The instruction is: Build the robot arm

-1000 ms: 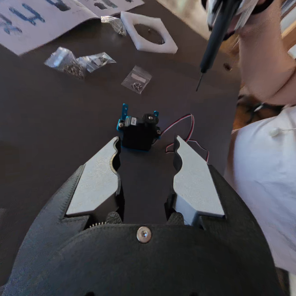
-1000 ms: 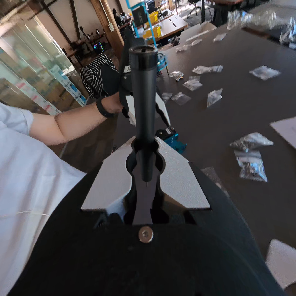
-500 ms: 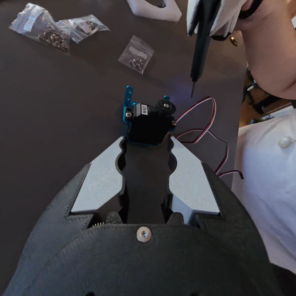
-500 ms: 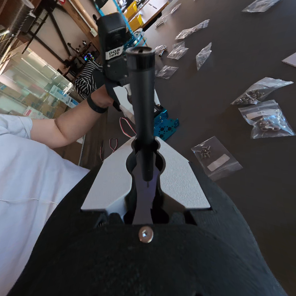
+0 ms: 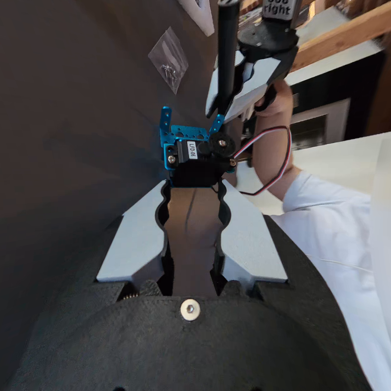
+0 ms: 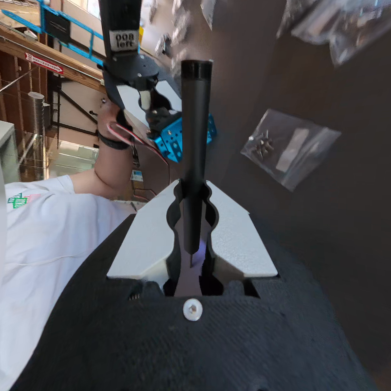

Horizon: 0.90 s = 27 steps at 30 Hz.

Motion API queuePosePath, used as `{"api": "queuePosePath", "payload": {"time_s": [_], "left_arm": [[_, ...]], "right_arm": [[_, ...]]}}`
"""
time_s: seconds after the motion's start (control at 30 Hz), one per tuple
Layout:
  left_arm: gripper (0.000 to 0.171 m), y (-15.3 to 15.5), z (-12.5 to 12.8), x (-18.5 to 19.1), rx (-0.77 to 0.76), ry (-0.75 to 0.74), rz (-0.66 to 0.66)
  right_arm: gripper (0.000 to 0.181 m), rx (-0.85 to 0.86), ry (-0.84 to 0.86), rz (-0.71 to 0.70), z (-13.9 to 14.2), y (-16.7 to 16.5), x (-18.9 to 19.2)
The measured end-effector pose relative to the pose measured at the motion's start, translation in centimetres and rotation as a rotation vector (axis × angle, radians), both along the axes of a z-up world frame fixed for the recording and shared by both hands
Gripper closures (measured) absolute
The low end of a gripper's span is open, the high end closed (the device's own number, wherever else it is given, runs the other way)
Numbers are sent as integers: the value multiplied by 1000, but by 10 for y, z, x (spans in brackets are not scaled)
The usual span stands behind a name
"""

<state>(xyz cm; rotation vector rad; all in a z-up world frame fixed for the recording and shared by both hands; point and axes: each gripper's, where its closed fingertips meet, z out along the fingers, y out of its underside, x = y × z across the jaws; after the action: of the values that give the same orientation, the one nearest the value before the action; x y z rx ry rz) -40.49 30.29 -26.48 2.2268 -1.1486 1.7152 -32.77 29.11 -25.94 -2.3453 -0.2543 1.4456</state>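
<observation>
My left gripper point(image 5: 193, 184) is shut on a black servo point(image 5: 196, 163) mounted in a blue metal bracket point(image 5: 184, 132), and holds it off the dark table point(image 5: 74, 127). Red, white and black wires point(image 5: 281, 160) hang from the servo. My right gripper point(image 6: 192, 187) is shut on a black screwdriver point(image 6: 195, 137), tip pointing back toward the camera. In the left wrist view the right gripper point(image 5: 230, 101) and screwdriver point(image 5: 226, 53) hover just above the bracket's right arm. In the right wrist view the left gripper point(image 6: 146, 118) holds the bracket point(image 6: 171, 139) just left of the screwdriver.
A small clear bag of screws point(image 5: 169, 63) lies on the table beyond the servo, also in the right wrist view point(image 6: 289, 146). A white foam piece point(image 5: 204, 19) lies farther off. More blurred plastic bags point(image 6: 338, 27) lie at the far right. A person's white shirt point(image 5: 338, 254) fills the right side. Tip to tip, the grippers are about 9 cm apart.
My left gripper closed on the servo and lifted it off the table, tilting. My right gripper brought the screwdriver in close above the blue bracket.
</observation>
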Motion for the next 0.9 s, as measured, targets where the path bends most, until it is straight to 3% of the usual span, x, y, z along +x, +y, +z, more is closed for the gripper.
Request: {"api": "queuePosePath", "payload": {"time_s": [0.13, 0.4, 0.67, 0.9], "left_arm": [[127, -2, 4, 5, -188, -27, 15], [127, 0, 9, 10, -326, -42, 112], [128, -4, 13, 8, -383, -74, 250], [128, -4, 12, 0, -264, -7, 417]], "right_arm": [[164, -99, -54, 67, -15, -7, 3], [164, -71, -237, 230, -24, -6, 7], [164, 13, -356, 397, -26, -7, 7], [163, 152, -351, 423, -24, 0, 4]]}}
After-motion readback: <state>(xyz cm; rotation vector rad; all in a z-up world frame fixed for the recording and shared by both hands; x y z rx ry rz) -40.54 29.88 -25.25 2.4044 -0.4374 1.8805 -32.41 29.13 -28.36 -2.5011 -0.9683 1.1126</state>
